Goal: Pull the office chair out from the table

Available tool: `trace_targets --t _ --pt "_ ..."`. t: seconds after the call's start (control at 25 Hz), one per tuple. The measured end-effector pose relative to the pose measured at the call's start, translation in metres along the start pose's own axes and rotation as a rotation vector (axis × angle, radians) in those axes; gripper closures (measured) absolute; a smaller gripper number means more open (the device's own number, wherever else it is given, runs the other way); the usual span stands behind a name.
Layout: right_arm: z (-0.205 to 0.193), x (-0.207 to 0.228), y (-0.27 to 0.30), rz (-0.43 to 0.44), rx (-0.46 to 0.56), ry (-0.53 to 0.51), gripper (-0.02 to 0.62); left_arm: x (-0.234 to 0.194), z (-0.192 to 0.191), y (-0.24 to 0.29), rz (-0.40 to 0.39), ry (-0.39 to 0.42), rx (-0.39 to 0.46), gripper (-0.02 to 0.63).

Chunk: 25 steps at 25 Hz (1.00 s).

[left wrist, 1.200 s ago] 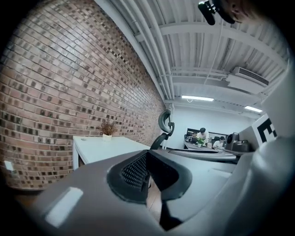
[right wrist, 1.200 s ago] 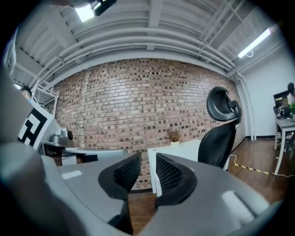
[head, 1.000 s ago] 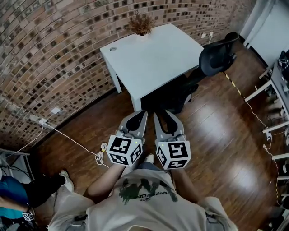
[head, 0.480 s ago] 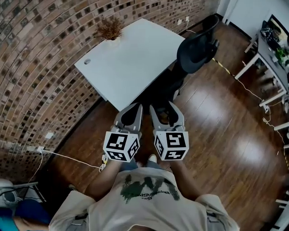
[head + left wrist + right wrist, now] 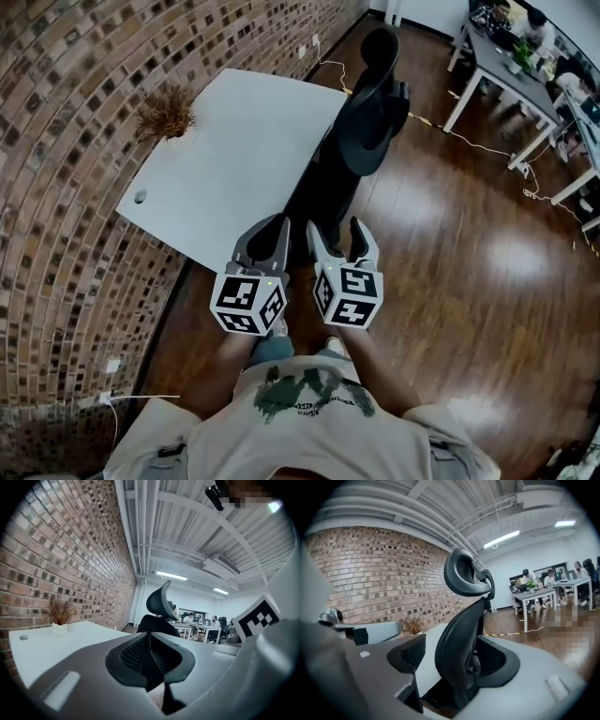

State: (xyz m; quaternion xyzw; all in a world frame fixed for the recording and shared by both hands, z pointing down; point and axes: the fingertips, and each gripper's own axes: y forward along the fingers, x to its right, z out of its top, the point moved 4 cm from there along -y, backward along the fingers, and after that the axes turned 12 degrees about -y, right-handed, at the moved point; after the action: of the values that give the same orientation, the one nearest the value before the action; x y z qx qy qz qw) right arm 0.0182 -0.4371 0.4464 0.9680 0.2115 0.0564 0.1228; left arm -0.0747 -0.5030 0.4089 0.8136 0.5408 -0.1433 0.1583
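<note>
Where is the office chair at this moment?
Head view, upper centre: the office chair stands pushed in at the right edge of the white table, on the side away from the brick wall, with wooden floor to its right.

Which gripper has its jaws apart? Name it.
The right gripper: its jaws have just been opening and stand wide apart, the office chair showing in the gap, ungripped. The left gripper has its jaws together, empty.

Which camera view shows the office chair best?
The right gripper view: the office chair stands large and side-on, headrest and backrest clear. The head view shows it from above, tucked against the white table. The left gripper view shows only its headrest and upper back.
</note>
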Motion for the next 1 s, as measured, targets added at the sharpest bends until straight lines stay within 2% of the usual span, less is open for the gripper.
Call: trace_targets --t 0.16,0.44,0.56,0.6,0.64,0.68,1.0 --pt "0.001 0.004 0.02 -0.133 0.002 0.035 0.27 -0.014 0.015 0.02 -0.089 0.03 -0.021 0.584" --pt "0.001 0.012 0.039 -0.323 0.006 0.068 0.278 -0.035 0.026 0.044 -0.212 0.036 -0.063 0.584" --pt "0.002 0.015 0.044 -0.377 0.002 0.092 0.298 -0.036 0.032 0.052 -0.264 0.031 -0.075 0.584" --pt "0.001 0.017 0.046 -0.394 -0.005 0.099 0.339 -0.035 0.033 0.055 -0.28 0.031 -0.079 0.584" --pt "-0.001 0.02 0.046 -0.407 -0.011 0.109 0.417 -0.033 0.033 0.057 -0.295 0.031 -0.083 0.584" --pt "-0.002 0.022 0.046 -0.412 -0.014 0.121 0.454 -0.032 0.034 0.059 -0.309 0.031 -0.086 0.584" --pt "-0.006 0.027 0.042 -0.411 0.01 0.151 0.468 -0.03 0.047 0.074 -0.371 0.034 -0.097 0.577"
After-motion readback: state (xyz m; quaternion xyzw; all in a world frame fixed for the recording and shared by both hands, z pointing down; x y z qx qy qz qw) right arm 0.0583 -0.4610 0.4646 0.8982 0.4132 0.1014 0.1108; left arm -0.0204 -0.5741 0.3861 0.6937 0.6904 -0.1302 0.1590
